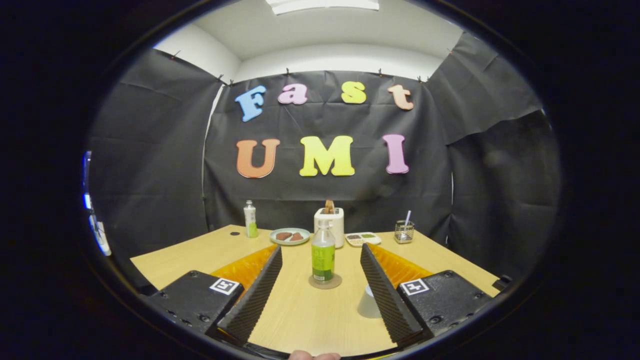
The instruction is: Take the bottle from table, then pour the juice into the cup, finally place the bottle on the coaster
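a clear juice bottle [323,253] with a green label stands upright on a round coaster [325,282] at twelve o'clock, between the fingertips of the hand-held gripper [320,248], whose fingers are spread wide, touching nothing. a white cup [369,302] sits on the tabletop [310,315] at four o'clock, against the right finger.

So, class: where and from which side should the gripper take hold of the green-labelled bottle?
Probably at the labelled body of the bottle, coming straight ahead from the near side. It stands upright on the coaster, and the open gripper already flanks it; the cup sits by one finger.
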Action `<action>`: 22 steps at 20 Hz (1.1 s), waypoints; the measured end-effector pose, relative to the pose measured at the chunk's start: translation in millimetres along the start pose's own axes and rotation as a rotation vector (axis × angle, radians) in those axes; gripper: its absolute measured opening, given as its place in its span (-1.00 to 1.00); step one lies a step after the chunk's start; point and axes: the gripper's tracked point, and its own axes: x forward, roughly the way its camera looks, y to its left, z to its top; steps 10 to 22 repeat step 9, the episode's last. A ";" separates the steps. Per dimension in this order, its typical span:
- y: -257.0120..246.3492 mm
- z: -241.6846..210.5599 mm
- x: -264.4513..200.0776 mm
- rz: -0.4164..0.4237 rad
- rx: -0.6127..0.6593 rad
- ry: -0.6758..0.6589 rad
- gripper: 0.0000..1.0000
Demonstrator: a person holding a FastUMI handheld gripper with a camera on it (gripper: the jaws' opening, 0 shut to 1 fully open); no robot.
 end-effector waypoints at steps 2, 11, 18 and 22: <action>-1.6 2.7 -1.0 -0.002 0.001 -0.007 1.00; -0.5 3.1 -1.8 -0.002 0.009 -0.015 1.00; -0.5 3.1 -1.8 -0.002 0.009 -0.015 1.00; -0.5 3.1 -1.8 -0.002 0.009 -0.015 1.00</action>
